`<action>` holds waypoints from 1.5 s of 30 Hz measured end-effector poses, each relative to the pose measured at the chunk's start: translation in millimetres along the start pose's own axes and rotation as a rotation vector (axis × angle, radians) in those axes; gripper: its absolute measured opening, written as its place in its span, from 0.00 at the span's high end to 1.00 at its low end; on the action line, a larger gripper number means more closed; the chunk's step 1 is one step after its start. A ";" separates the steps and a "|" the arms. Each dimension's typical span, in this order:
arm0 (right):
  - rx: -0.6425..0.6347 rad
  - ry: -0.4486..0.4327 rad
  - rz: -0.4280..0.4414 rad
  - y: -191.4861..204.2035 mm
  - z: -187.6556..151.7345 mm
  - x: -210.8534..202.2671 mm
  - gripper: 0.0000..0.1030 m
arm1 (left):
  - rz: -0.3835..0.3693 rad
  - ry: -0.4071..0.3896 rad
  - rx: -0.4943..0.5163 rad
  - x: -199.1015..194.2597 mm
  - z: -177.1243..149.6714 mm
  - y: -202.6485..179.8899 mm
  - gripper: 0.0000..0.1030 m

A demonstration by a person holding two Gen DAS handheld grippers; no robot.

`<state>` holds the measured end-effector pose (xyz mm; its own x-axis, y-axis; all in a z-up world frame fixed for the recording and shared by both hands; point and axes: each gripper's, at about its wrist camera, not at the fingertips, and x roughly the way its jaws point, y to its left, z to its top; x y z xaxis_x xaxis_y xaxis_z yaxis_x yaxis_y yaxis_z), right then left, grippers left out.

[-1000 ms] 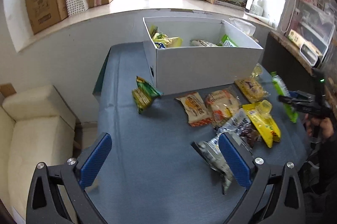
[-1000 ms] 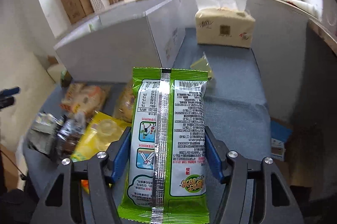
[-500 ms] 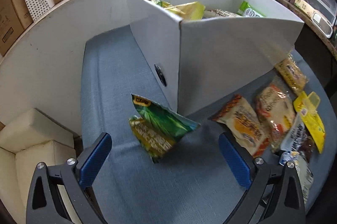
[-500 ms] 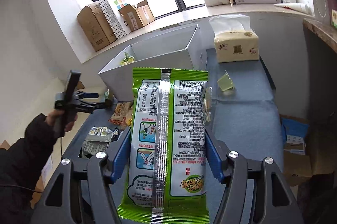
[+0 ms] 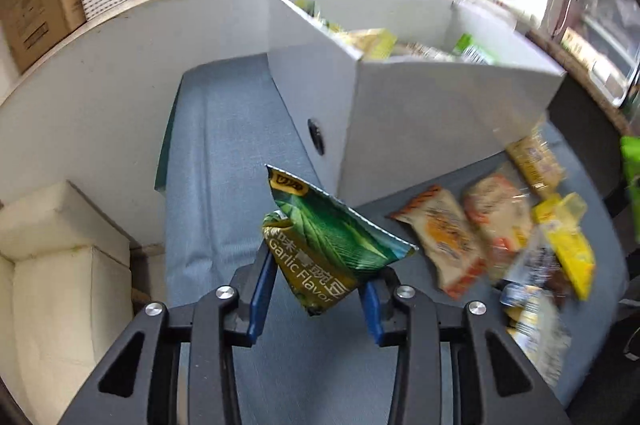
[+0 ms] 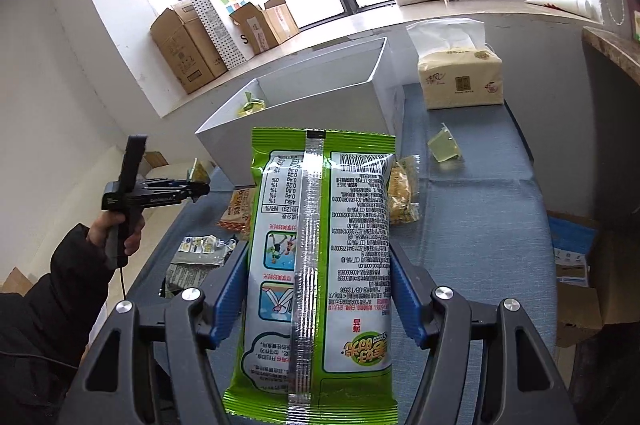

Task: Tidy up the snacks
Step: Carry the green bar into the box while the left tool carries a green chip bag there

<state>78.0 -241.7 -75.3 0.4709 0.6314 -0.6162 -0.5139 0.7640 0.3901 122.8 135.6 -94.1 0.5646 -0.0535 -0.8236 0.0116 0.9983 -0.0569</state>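
Observation:
My left gripper (image 5: 316, 289) is shut on a dark green garlic-flavour pea bag (image 5: 324, 245), held above the blue table (image 5: 216, 153), just left of the white box (image 5: 420, 113). The box holds several snack packs. My right gripper (image 6: 320, 289) is shut on a long light-green snack bag (image 6: 320, 257), held above the table in front of the white box (image 6: 320, 101). The left gripper also shows in the right wrist view (image 6: 200, 187), with the pea bag at its tip. Several snack packs (image 5: 492, 225) lie loose on the table in front of the box.
A tissue pack (image 6: 460, 81) stands behind the box on the table, with a small green packet (image 6: 444, 147) near it. Cardboard boxes (image 6: 188, 53) sit on the window sill. A cream sofa (image 5: 60, 265) stands left of the table. A dark counter (image 5: 580, 113) is at right.
My left gripper moved down to the pea bag by the box and shut on it. My right gripper lifted the light-green bag higher, above the table.

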 end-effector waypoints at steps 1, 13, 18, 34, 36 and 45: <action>-0.003 -0.001 0.006 2.5 0.6 0.9 0.32 | -0.007 -0.015 -0.011 -11.3 -3.0 -1.0 0.59; 0.011 -0.068 0.144 34.3 34.3 11.1 0.32 | -0.066 -0.263 -0.063 -144.8 -17.3 -41.1 0.58; -0.002 -0.134 0.163 49.2 77.0 16.2 0.32 | -0.096 -0.289 -0.065 -144.4 29.9 -55.9 0.58; 0.034 -0.057 -0.050 17.5 207.0 128.1 0.32 | 0.012 -0.202 -0.055 -43.7 162.3 -69.3 0.58; 0.043 -0.040 -0.068 11.5 209.8 139.0 0.32 | 0.021 -0.197 -0.046 -35.8 164.2 -70.1 0.58; 0.102 -0.027 -0.082 -6.6 213.6 154.4 0.04 | 0.023 -0.167 -0.067 -18.1 161.4 -61.9 0.00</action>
<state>307.3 -120.9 -26.9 0.5282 0.5685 -0.6307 -0.3983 0.8219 0.4072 245.0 78.4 15.4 0.6933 -0.0201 -0.7204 -0.0552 0.9952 -0.0809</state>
